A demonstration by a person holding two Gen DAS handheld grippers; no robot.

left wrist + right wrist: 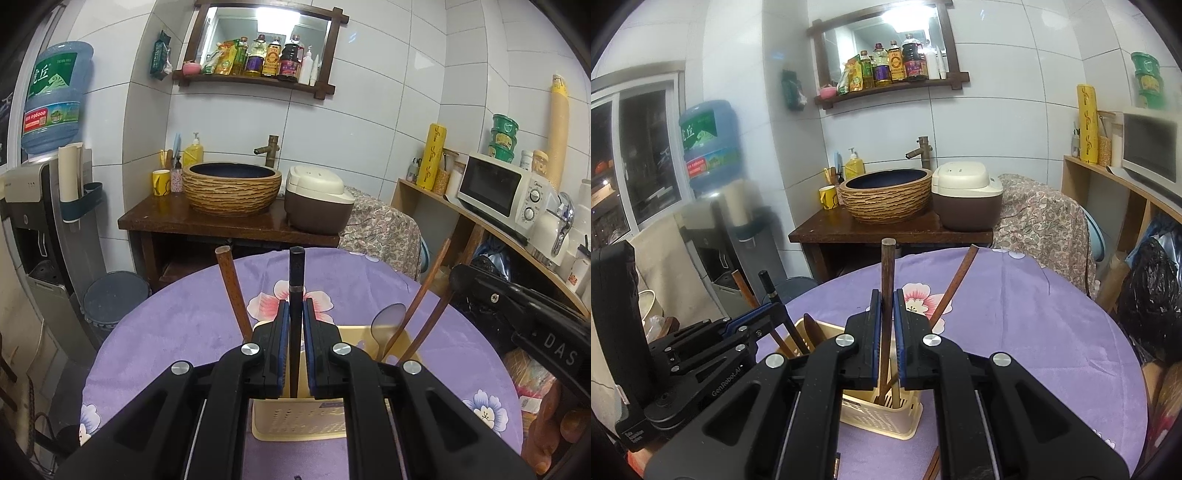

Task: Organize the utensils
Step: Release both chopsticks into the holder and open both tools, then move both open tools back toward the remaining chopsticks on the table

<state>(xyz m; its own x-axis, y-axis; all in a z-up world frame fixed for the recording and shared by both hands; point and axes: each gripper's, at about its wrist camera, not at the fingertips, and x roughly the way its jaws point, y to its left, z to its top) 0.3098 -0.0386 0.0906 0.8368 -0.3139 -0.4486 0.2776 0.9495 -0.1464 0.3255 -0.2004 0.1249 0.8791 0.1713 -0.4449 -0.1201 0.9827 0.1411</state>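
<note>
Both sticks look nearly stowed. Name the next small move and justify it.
Probably open both: the left hand-held gripper pinches a black chopstick, the right hand-held gripper a brown one, both already standing inside the cream utensil basket.

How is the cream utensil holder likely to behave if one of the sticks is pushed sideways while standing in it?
The utensil holder looks like thin perforated plastic, so probably light. It stands tall and narrow on a soft purple tablecloth, and long handles lean out well above its rim, so a sideways push may tip it. The wooden stick in the right tool looks stiff, likely passing on force.
</note>
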